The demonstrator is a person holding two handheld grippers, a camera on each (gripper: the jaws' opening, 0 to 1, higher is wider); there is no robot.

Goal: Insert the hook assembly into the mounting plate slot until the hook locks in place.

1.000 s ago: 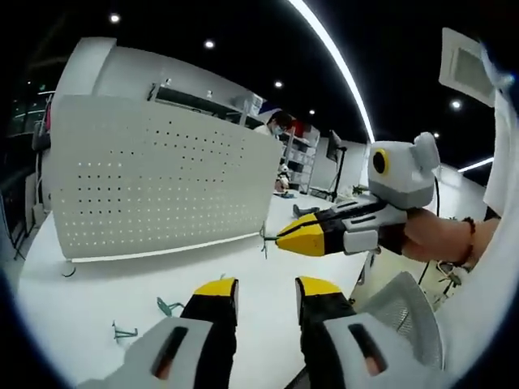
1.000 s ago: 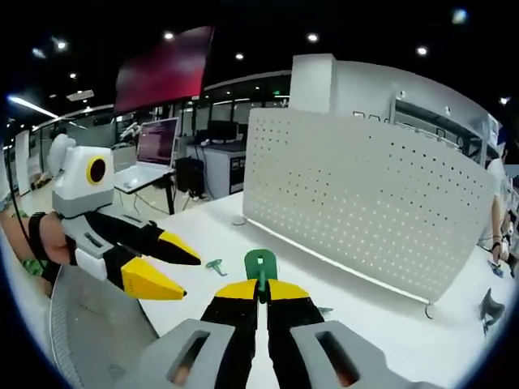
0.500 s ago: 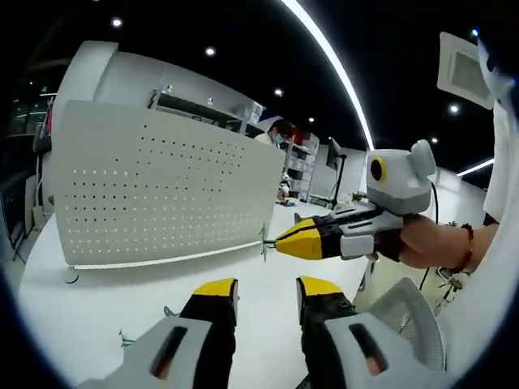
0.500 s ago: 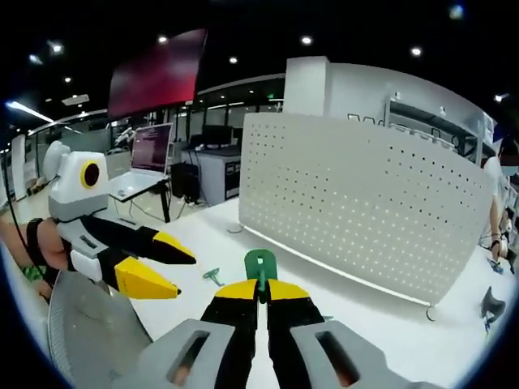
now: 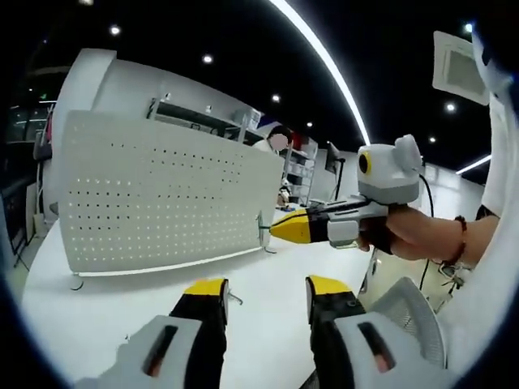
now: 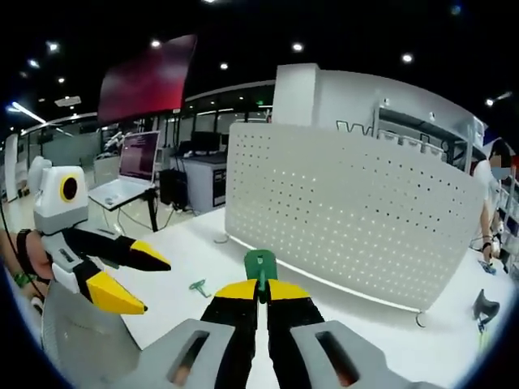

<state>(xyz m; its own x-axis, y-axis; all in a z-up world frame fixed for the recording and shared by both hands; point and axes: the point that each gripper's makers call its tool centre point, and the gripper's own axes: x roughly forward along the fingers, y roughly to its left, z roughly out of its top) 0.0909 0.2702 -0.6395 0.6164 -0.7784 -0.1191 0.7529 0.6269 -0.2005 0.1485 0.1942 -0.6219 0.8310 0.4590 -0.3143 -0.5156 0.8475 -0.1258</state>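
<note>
One white surface (image 6: 381, 340) is seen, and on it one large white perforated mounting plate (image 6: 349, 215) stands upright on small feet, ahead of both pairs of jaws. Its long axis runs across both views, and its rows of small holes face the grippers.

Two grippers are counted. The right gripper (image 6: 260, 290) is seen in its own view with the yellow-tipped jaws pressed together on one green hook assembly (image 6: 260, 265). The hook is held at the jaw tips, its flat green tab standing up beyond them with its long axis in line with the jaws, pointing toward the lower part of the plate; it is apart from the plate. In the left gripper view the same gripper (image 5: 280, 228) is held by a hand (image 5: 409, 235), and a thin green piece is seen at its tip, just beside the plate's right edge; whether it touches cannot be told.

The left gripper (image 5: 266, 289) is seen with its jaws parted and nothing between them, above the surface and well short of the plate. In the right gripper view it (image 6: 134, 279) lies to the left of the jaws, likewise spread.

One loose green hook (image 6: 199, 287) lies on the surface, left of the right jaws, between them and the other gripper.
</note>
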